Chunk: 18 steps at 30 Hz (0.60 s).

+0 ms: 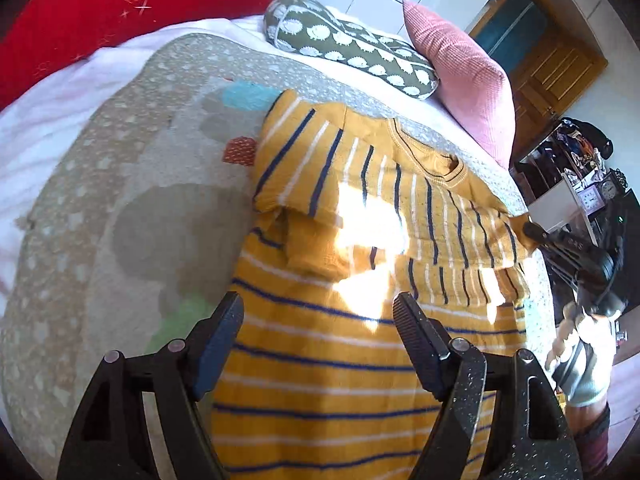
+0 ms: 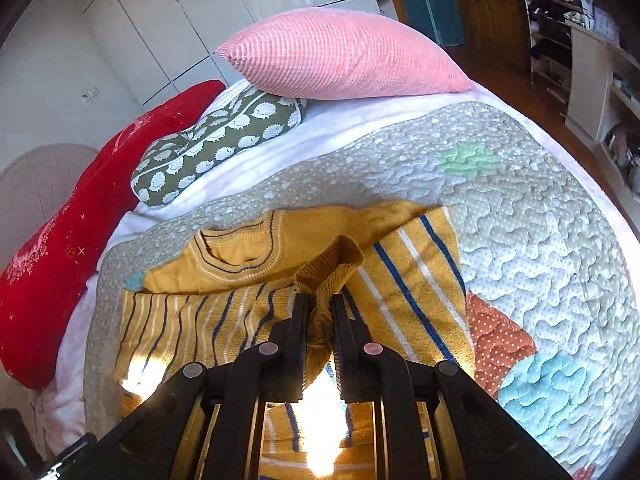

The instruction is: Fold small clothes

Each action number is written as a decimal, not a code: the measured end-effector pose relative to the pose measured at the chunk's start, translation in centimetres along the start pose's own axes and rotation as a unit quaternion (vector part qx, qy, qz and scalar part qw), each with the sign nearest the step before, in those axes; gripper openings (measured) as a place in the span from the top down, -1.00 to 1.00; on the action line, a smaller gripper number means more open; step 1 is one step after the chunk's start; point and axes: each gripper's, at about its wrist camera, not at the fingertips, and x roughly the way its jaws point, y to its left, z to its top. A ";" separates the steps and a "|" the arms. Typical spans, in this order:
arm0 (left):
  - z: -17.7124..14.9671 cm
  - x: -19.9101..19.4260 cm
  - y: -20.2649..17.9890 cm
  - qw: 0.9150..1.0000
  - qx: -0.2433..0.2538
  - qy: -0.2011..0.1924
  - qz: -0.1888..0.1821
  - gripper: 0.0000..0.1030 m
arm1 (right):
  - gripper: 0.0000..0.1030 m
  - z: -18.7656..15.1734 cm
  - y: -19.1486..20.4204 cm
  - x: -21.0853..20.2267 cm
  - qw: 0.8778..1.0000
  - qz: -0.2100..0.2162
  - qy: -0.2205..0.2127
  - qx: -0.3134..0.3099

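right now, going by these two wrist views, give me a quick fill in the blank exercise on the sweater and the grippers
1. The right gripper is shut on the ribbed ____ of the sweater's sleeve.
2. The left gripper hovers over the yellow striped sweater with its jaws ____.
3. The cushion printed with white hedgehogs lies between the red cushion and the ____ one.
4. The sweater lies on a quilted ____ on the bed.

Missing words: cuff; open; pink; blanket
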 end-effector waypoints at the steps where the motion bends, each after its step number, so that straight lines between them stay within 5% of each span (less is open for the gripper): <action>1: 0.9 1.1 -0.3 1.000 0.001 0.001 0.006 -0.48 | 0.78 -0.2 -0.4 0.2 1.000 0.002 0.003 -0.002; 4: 3.7 4.2 -0.2 0.999 -0.014 -0.005 0.034 -0.46 | 0.78 -0.8 -1.3 0.9 1.000 0.004 0.013 -0.004; 5: 4.4 5.1 -0.1 0.998 -0.021 -0.006 0.052 -0.30 | 0.78 -1.0 -1.6 1.1 1.000 0.005 0.016 -0.003; 6: 5.0 6.0 0.1 0.997 -0.024 0.002 0.067 0.19 | 0.78 -1.1 -1.9 1.4 1.000 0.005 0.019 -0.002; 7: 5.3 6.9 0.3 0.996 -0.025 0.018 0.079 0.46 | 0.78 -1.2 -2.1 1.6 1.000 0.004 0.022 -0.001; 8: 5.4 7.3 0.6 0.995 -0.030 0.025 0.091 0.60 | 0.78 -1.4 -2.4 1.7 1.000 0.002 0.022 0.001; 15: 2.8 5.8 -1.1 0.990 0.038 0.005 0.135 0.64 | 0.88 -2.4 -5.8 3.6 0.997 -0.068 0.023 -0.001; 18: 1.7 5.1 -1.9 0.991 0.062 0.022 0.118 0.64 | 0.87 -2.7 -7.6 2.0 0.999 -0.015 0.003 0.042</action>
